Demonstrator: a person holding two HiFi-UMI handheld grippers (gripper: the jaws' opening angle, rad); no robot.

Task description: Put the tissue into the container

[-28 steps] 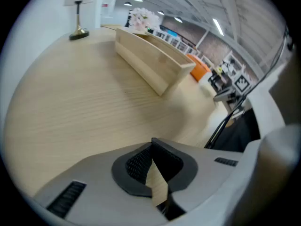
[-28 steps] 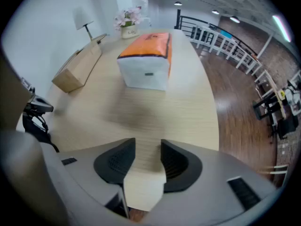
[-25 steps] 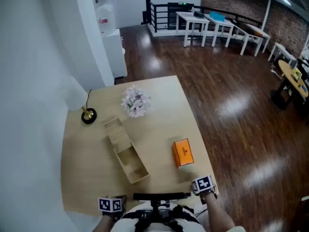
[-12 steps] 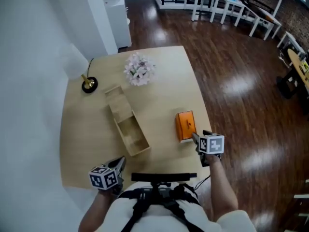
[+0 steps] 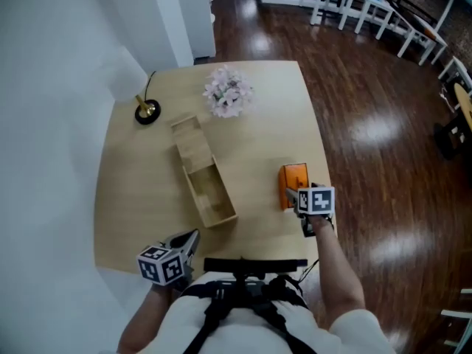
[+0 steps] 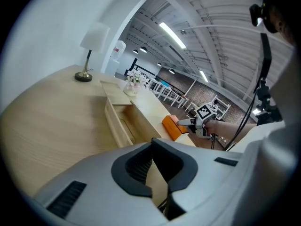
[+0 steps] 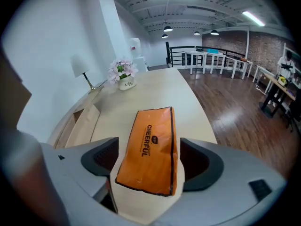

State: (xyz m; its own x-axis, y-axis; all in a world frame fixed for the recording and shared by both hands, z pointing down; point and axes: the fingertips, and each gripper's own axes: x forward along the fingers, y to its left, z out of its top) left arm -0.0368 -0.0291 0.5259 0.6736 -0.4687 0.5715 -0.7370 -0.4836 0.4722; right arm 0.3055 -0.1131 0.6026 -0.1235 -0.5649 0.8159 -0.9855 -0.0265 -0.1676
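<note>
The right gripper (image 7: pixel 149 147) stands over the orange tissue pack (image 5: pixel 293 177), which lies on the table (image 5: pixel 140 190) right of the wooden container (image 5: pixel 188 135), apart from it. Its jaws have just been opening and straddle the pack without pressing it. In the head view the gripper hides the pack's near end. The left gripper (image 6: pixel 153 147), tips together on nothing, hovers off the container's near end.

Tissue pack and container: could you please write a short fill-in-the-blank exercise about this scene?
1. The tissue pack is ___ in colour.
2. In the head view, the wooden container lies to the ___ of the tissue pack.
3. The white vase holds ___.
Missing words: orange; left; flowers.
</note>
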